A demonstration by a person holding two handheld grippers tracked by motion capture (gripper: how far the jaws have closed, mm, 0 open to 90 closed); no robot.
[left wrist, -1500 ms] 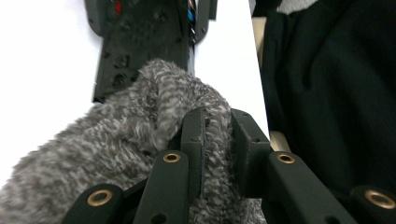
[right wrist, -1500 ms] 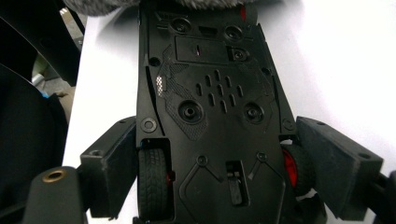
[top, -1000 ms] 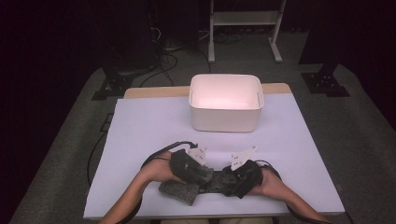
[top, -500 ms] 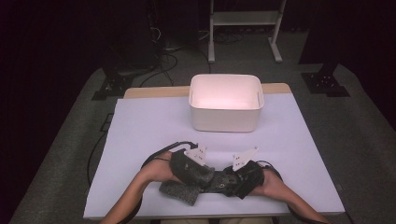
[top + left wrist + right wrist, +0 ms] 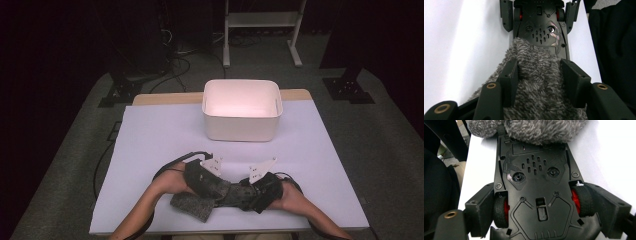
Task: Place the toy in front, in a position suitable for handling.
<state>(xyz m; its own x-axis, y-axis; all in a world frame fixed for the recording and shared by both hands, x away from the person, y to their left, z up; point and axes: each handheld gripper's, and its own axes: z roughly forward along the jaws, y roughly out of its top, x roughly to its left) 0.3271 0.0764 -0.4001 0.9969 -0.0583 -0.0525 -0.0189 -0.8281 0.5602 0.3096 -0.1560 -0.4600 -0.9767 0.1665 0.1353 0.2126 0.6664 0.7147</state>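
Note:
A black toy car lies underside up, its red-hubbed wheels showing. My right gripper is shut on it, a pad against each rear wheel. A grey fuzzy cloth covers the car's far end. The cloth lies between the jaws of my left gripper, which have just been opening and now stand apart around it. In the high view both grippers meet nose to nose near the table's front edge, left gripper and right gripper, with the cloth spilling out beneath them.
A white empty bin stands at the back middle of the white-covered table. The person's forearms come in from the front edge. Dark floor, cables and stand feet surround the table.

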